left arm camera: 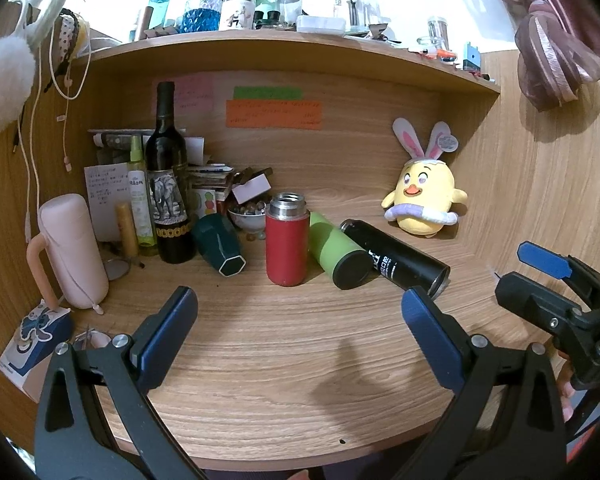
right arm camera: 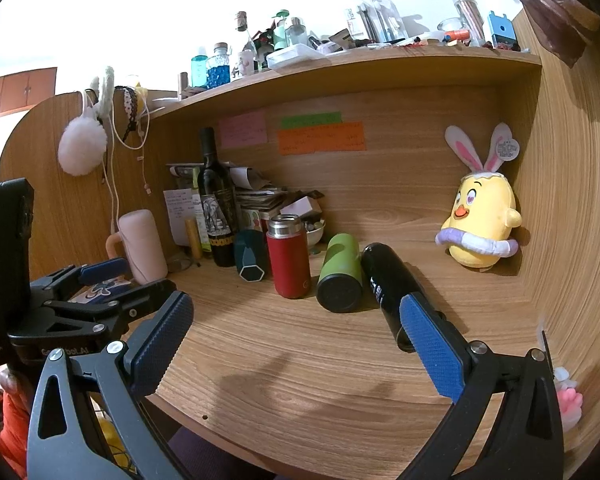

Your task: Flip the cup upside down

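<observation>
Both tongs hang with their jaws spread wide and nothing between them. From the left wrist view, the left gripper hovers above the front of the wooden desk, its 2 blue pads well apart. The red cup, a cylindrical tumbler with a steel threaded mouth, stands upright well beyond the pads and roughly centred between them; its long axis is vertical and its open mouth points up. Touching or just beside its right side lies a green flask on its side, dark end toward the camera, and beside that a black flask, also lying down. A dark teal hexagonal cup lies tipped left of the red cup, with a wine bottle upright behind it and a pink jug farther left. A yellow plush chick sits at the back right. The right gripper shows at the right edge, jaws parted.

From the right wrist view, the right gripper is likewise spread and holding nothing. The red cup stands upright ahead, mouth up, well beyond the pads and nearer the left one. The green flask and black flask lie right of it, the black one's near end just behind the right pad. The left gripper appears at the left, apart.
</observation>
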Demonstrator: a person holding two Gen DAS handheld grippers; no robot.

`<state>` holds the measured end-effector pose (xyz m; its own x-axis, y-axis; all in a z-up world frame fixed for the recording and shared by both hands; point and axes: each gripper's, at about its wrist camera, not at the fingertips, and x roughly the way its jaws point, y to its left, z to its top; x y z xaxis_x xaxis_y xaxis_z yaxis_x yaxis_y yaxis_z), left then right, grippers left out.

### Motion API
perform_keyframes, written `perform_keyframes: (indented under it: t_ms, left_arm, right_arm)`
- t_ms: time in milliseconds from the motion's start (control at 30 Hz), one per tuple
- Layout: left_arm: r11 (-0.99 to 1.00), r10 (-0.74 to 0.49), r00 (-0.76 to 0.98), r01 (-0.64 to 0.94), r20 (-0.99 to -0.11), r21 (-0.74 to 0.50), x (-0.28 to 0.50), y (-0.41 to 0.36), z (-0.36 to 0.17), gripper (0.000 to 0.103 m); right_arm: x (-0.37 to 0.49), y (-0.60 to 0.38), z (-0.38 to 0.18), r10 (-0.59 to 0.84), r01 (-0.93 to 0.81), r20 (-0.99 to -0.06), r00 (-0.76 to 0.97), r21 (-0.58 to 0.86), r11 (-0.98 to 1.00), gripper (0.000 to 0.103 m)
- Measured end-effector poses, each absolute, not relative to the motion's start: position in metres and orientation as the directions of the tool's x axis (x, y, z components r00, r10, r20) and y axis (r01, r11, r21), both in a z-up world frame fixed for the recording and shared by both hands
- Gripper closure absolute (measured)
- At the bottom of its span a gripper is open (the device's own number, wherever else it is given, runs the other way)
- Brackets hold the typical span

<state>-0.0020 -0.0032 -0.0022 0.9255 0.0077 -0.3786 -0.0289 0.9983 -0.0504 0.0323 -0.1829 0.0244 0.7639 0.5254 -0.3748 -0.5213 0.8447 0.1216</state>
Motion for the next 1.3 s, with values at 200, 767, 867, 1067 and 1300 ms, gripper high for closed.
perform_keyframes:
  t_ms: [200, 767, 867, 1067, 1300]
  left_arm:
    - [0.998, 0.006, 0.926, -0.028, -0.378, -0.052, -0.0024, -0.0039, -0.0019, 0.0]
    - [0.999, 0.001, 0.93, -0.02, -0.369, -0.045, -0.006, -0.0074, -0.0025, 0.0]
    - [0.999, 0.003, 0.931, -0.019, -0.364, -0.039, -0.0069, -0.0074, -0.0023, 0.0]
    - [0.999, -0.001, 0.932, -0.014, -0.362, -0.039, -0.0078, -0.0072, -0.0028, 0.0]
    - [0.999, -0.013, 0.93, -0.005, -0.367, -0.047, -0.0048, -0.0052, -0.0055, 0.0]
  right_arm:
    - [0.0314, -0.1826, 0.025, 0.526, -0.523, -0.374, 0.764, 0.118, 0.844, 0.0]
    - [0.0316, -0.1819, 0.0252, 0.527, -0.522, -0.373, 0.764, 0.123, 0.844, 0.0]
    - [0.0315, -0.1813, 0.0252, 0.526, -0.522, -0.373, 0.764, 0.121, 0.844, 0.0]
    - [0.0318, -0.1798, 0.0251, 0.525, -0.523, -0.379, 0.762, 0.118, 0.844, 0.0]
    - [0.0358, -0.176, 0.0229, 0.523, -0.523, -0.386, 0.76, 0.114, 0.844, 0.0]
